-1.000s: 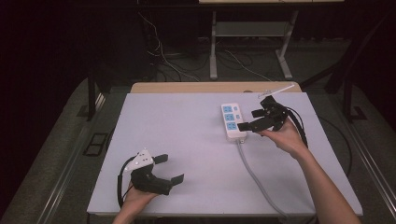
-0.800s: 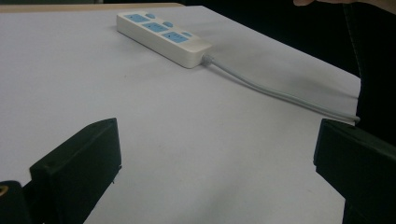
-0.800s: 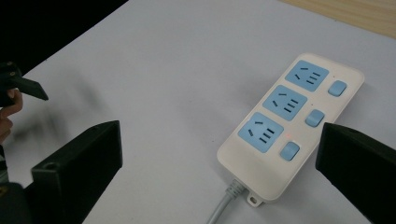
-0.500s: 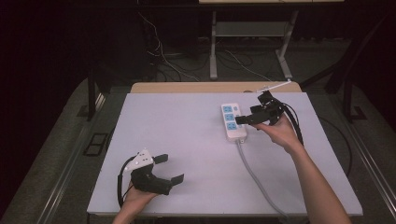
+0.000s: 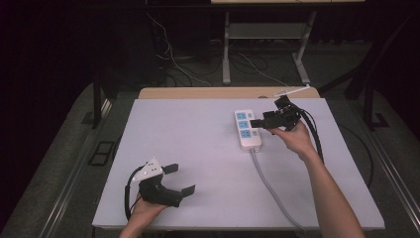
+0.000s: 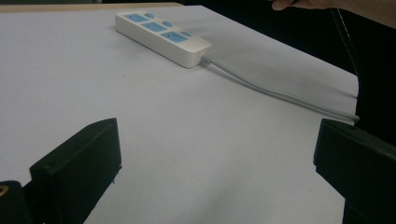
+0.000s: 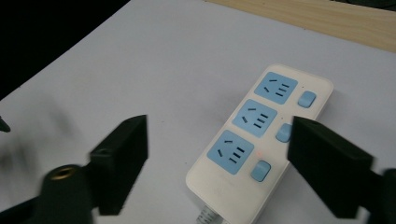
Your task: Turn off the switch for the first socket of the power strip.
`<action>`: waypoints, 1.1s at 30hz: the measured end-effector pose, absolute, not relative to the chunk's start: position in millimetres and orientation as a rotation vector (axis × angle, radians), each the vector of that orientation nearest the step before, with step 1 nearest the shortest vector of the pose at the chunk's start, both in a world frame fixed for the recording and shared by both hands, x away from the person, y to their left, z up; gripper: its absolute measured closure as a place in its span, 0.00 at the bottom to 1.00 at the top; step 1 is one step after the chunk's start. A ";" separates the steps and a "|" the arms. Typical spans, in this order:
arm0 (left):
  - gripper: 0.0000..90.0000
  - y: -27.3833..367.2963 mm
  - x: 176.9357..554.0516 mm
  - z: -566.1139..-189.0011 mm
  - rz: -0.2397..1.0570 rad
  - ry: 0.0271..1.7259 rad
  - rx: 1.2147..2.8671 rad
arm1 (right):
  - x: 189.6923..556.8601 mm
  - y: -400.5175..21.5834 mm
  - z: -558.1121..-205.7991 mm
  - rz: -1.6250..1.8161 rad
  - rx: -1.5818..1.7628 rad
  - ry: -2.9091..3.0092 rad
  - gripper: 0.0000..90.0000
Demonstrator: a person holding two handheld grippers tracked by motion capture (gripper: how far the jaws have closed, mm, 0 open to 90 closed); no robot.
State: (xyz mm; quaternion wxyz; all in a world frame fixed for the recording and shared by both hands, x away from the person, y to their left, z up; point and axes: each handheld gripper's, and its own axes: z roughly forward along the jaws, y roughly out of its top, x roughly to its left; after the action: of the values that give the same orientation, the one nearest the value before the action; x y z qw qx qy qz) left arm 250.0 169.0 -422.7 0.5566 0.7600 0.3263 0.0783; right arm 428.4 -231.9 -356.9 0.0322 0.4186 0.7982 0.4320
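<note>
Power strip (image 5: 247, 129) lying flat at far right part of white table (image 5: 198, 148), under right gripper (image 7: 217, 154), jaws apart, just been closing, touching nothing. Left gripper (image 5: 179, 179) near front edge, jaws wide apart.

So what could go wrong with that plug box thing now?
1. The right hand-held gripper hangs over the white plastic power strip with blue sockets, its jaws just closing with nothing gripped; a jaw might bump one of the blue switch buttons.
2. A nudge could slide the strip across the smooth white table.
3. The grey cord trails near the person's right forearm and might snag.
</note>
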 end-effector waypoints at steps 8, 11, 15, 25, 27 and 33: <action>0.00 169.0 250.6 -423.0 0.186 0.769 1.799 | 434.9 -234.2 -362.9 1.259 1.278 2.445 0.61; 0.00 168.7 250.8 -423.2 0.185 0.767 1.801 | 436.8 -234.6 -365.2 1.238 1.282 2.450 0.65; 0.00 168.9 250.9 -423.2 0.186 0.768 1.801 | 441.2 -236.8 -369.4 1.220 1.285 2.453 0.79; 0.00 168.7 251.5 -423.6 0.186 0.765 1.804 | 450.1 -239.2 -380.9 1.201 1.319 2.491 1.00; 0.00 168.8 251.5 -423.6 0.187 0.766 1.804 | 452.5 -237.9 -385.7 1.203 1.330 2.501 1.00; 0.00 169.5 251.6 -423.5 0.188 0.768 1.804 | 455.8 -234.0 -393.6 1.194 1.337 2.520 1.00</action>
State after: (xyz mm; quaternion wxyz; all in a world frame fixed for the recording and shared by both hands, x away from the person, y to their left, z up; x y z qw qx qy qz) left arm 251.6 169.5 -423.5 0.5532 0.7630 0.3249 0.0795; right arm 455.8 -234.0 -393.6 0.0245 0.4323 0.8146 0.3859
